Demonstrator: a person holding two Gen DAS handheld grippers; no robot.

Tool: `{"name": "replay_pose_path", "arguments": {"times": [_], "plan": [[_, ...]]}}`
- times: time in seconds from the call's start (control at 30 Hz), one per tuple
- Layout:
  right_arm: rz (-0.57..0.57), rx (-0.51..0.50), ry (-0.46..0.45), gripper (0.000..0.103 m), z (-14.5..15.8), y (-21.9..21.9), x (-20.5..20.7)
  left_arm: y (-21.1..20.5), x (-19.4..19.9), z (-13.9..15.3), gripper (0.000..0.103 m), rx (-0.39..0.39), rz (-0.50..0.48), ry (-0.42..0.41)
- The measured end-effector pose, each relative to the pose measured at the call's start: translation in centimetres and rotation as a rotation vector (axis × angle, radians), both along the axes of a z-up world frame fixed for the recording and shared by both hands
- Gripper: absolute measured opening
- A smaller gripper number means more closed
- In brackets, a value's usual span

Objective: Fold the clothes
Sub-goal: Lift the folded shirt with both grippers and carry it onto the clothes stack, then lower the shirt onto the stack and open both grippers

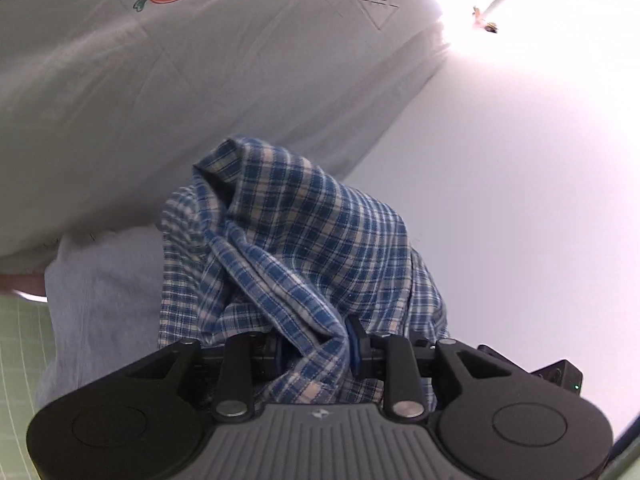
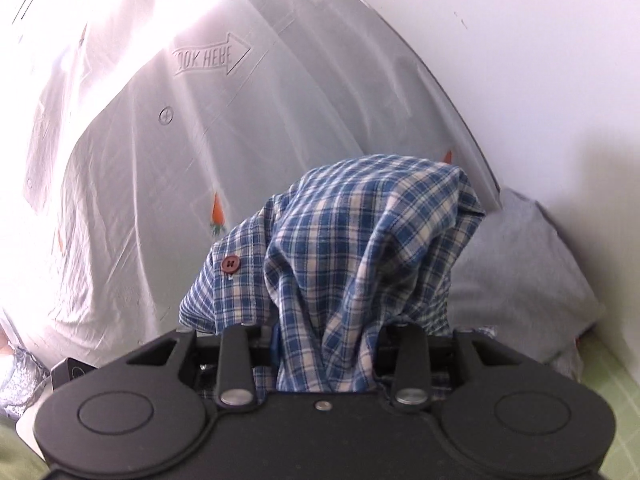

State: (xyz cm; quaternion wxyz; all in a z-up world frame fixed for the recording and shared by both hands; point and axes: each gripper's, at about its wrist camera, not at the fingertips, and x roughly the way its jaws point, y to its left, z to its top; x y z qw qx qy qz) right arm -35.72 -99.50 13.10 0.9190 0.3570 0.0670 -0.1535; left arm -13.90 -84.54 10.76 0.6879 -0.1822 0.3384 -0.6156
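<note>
We found the left gripper point(image 1: 316, 350) with its jaws pinching a bunched fold of the blue plaid shirt point(image 1: 296, 248), the cloth heaped up over the fingers. Behind the shirt hung a white carrot-print sheet point(image 1: 200, 80); to the shirt's left lay a pale grey cloth point(image 1: 100, 300). The right gripper point(image 2: 326, 354) likewise had its jaws clamped on the plaid shirt point(image 2: 360, 240), a red button point(image 2: 229, 264) showing on the shirt's left side. A grey garment point(image 2: 520, 272) lay right of the shirt.
</note>
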Motion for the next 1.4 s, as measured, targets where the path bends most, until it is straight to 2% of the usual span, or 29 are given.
{"name": "replay_pose_path", "arguments": {"times": [0.03,0.1,0.13,0.17,0.23,0.27,0.37,0.43,0.47,0.5,0.57,0.63,0.8,0.9,0.97,1.1,1.2,1.27,1.4], "plan": [[-0.014,-0.008,0.001,0.047,0.3,-1.9,0.9,-1.1,0.8,-0.1,0.042,0.032,0.052,-0.026],[-0.061,-0.036,0.050,0.062,0.0,-5.2,3.4,-3.4,2.4,-0.8,0.046,0.096,0.146,-0.083],[-0.088,-0.057,0.083,0.077,-0.3,-6.8,4.7,-4.3,3.3,-1.6,0.049,0.135,0.179,-0.096],[-0.122,-0.093,0.129,0.085,-0.9,-7.8,6.0,-5.1,4.0,-2.3,0.051,0.169,0.209,-0.110],[-0.192,-0.173,0.222,0.084,-2.1,-9.7,8.6,-5.4,4.3,-3.1,0.056,0.195,0.259,-0.137],[-0.240,-0.251,0.277,0.084,-2.4,-9.3,9.3,-5.5,4.4,-3.4,0.057,0.208,0.283,-0.150],[-0.380,-0.490,0.432,0.084,-3.4,-8.0,11.1,-6.0,4.8,-4.6,0.072,0.248,0.358,-0.191],[-0.451,-0.695,0.425,0.087,-3.7,-5.7,10.9,-6.3,5.1,-5.3,0.077,0.274,0.408,-0.219],[-0.459,-0.757,0.403,0.087,-3.7,-4.7,10.9,-6.5,5.2,-5.7,0.077,0.287,0.433,-0.232],[-0.442,-0.778,0.373,0.087,-3.8,-4.2,10.9,-6.6,5.3,-6.1,0.078,0.300,0.457,-0.246],[-0.350,-0.709,0.300,0.087,-4.1,-4.3,11.4,-6.9,5.6,-6.8,0.078,0.325,0.501,-0.273],[-0.276,-0.612,0.256,0.086,-4.9,-5.2,12.8,-7.5,5.8,-7.1,0.081,0.337,0.498,-0.301],[-0.292,-0.501,0.346,0.086,-8.5,-8.5,17.3,-9.0,6.5,-8.1,0.086,0.371,0.491,-0.364],[-0.322,-0.475,0.407,0.094,-10.6,-10.2,19.0,-10.4,8.7,-10.7,0.086,0.429,0.505,-0.311],[-0.325,-0.453,0.432,0.098,-11.6,-11.1,19.4,-10.3,9.4,-11.0,0.086,0.450,0.517,-0.292],[-0.303,-0.452,0.454,0.098,-10.4,-10.6,19.0,-8.2,8.6,-9.5,0.086,0.456,0.529,-0.322],[-0.312,-0.471,0.453,0.099,-8.8,-8.5,17.1,-5.3,6.6,-8.3,0.089,0.445,0.506,-0.333],[-0.322,-0.463,0.425,0.100,-7.6,-6.5,14.9,-3.3,4.8,-7.6,0.096,0.441,0.480,-0.331],[-0.348,-0.454,0.406,0.102,-5.8,-1.1,10.1,1.1,-0.2,-5.5,0.102,0.413,0.451,-0.364]]}}
